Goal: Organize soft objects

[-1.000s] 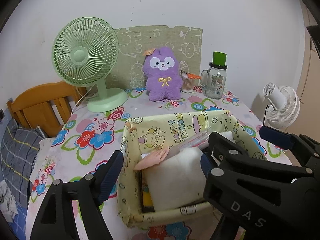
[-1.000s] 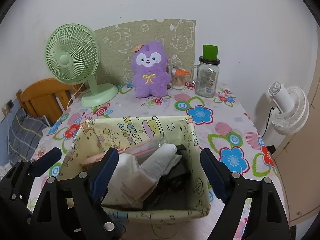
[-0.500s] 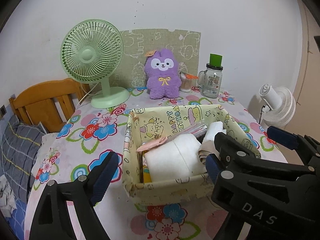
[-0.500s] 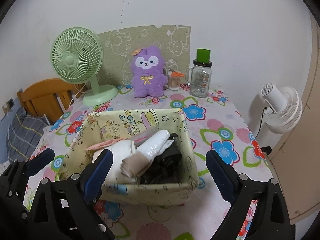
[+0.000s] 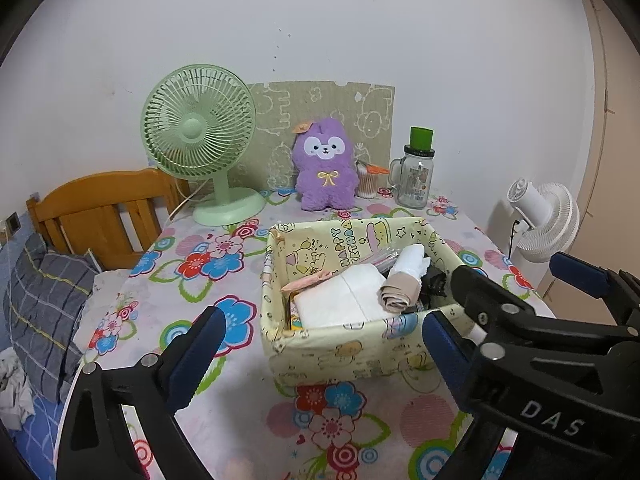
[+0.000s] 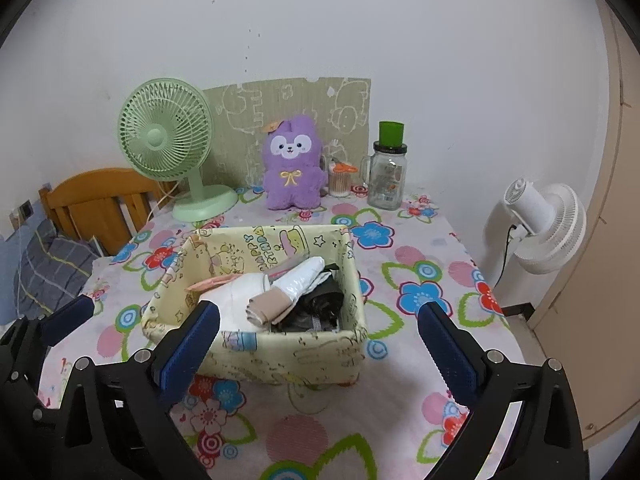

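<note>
Hovering with left gripper [image 5: 320, 344] and right gripper [image 6: 318, 338] both spread wide, empty, just short of the fabric basket [image 6: 280, 360] ahead; inside, beige rolled cloth [image 6: 270, 306] looking light, squashy, best pinched mid-roll.

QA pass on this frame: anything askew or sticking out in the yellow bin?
Mostly tidy. In the yellow fabric bin, the beige roll and the white plastic-wrapped roll lie tilted above the rim, not tucked in. Nothing spilled on the table.

left claw [image 5: 320, 344] agape, right claw [image 6: 318, 336] seemingly agape
</note>
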Demonstrator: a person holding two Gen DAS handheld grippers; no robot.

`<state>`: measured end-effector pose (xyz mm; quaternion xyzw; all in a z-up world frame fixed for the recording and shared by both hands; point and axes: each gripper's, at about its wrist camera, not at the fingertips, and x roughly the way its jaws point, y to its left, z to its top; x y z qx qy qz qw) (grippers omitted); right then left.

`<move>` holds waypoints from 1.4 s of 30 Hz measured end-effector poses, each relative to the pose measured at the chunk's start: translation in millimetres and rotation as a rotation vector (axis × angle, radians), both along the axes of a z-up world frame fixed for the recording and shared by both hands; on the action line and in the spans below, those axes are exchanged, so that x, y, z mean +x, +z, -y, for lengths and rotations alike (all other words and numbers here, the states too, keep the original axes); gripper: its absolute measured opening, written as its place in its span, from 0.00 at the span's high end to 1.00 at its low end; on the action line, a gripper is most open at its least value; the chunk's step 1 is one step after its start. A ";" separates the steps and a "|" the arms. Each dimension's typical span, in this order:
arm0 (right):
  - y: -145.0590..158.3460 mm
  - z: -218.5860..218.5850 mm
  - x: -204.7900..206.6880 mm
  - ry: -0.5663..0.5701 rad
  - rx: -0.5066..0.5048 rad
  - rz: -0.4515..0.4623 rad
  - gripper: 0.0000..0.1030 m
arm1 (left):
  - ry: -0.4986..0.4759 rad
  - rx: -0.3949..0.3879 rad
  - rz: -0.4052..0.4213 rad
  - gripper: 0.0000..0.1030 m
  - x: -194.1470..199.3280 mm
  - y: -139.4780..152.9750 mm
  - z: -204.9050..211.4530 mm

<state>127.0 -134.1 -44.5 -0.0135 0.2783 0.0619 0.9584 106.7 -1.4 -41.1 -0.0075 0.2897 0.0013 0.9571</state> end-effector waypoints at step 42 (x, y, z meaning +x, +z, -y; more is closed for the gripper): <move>32.7 45.3 -116.1 -0.105 0.028 0.154 0.00 | 0.036 0.011 0.181 0.00 -106.9 41.5 -12.8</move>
